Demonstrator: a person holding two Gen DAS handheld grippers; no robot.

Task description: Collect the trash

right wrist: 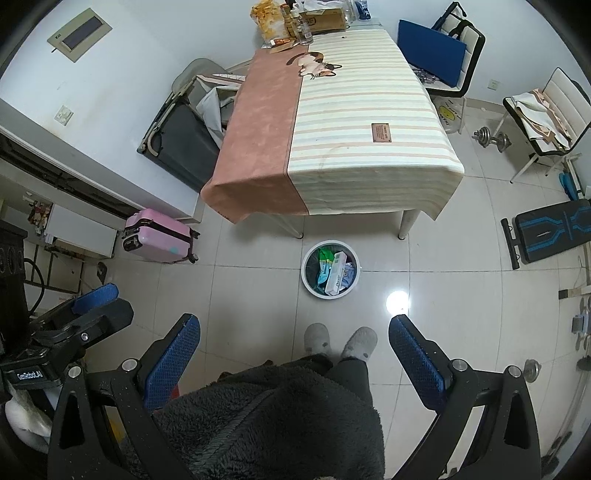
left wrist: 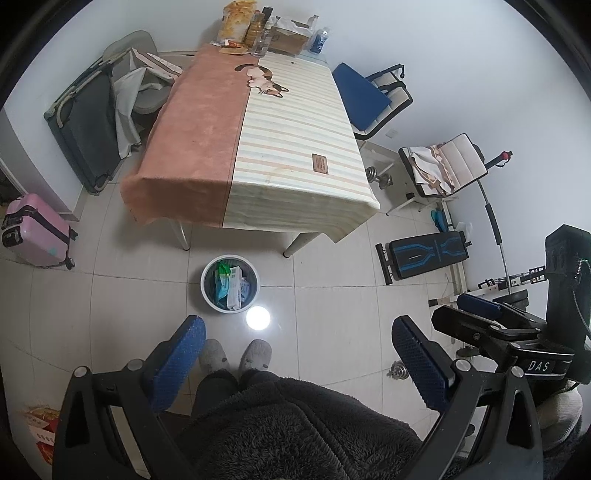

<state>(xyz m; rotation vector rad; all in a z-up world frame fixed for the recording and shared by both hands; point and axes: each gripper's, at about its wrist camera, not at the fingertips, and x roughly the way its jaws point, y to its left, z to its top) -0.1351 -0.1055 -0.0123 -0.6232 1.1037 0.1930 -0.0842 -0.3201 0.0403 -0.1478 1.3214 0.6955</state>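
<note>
Left gripper (left wrist: 297,332): jaws spread wide at the bottom of the left wrist view, nothing between the blue pads, held high over the floor.
Right gripper (right wrist: 295,332): jaws likewise wide apart at the bottom of the right wrist view, clamped on nothing; also seen at the right edge of the left wrist view.
Between the fingers: dark fleece garment (left wrist: 295,432) filling bottom centre, grey slippers (left wrist: 236,356) just above it on pale floor tiles (left wrist: 332,306).
Waste bin (left wrist: 230,284): round, white-rimmed, standing on the floor centre frame just beyond the slippers, near the table's front edge.
Trash (left wrist: 234,286): inside the bin, green and white packets and a long pale box; in the right wrist view, same heap just right of centre (right wrist: 334,273).
Table (left wrist: 258,147): upper centre, covered in a cloth half pink, half striped, cat print toward the far end; most of the top bare.
Far end clutter (left wrist: 269,33): top centre, bottles, a snack bag, a cardboard box, details too small to tell.
Pink suitcase (left wrist: 35,230): left edge, on the floor.
Weight bench (left wrist: 424,258): right of frame, black and blue.
Chairs (left wrist: 373,99): upper right, beside the table.
</note>
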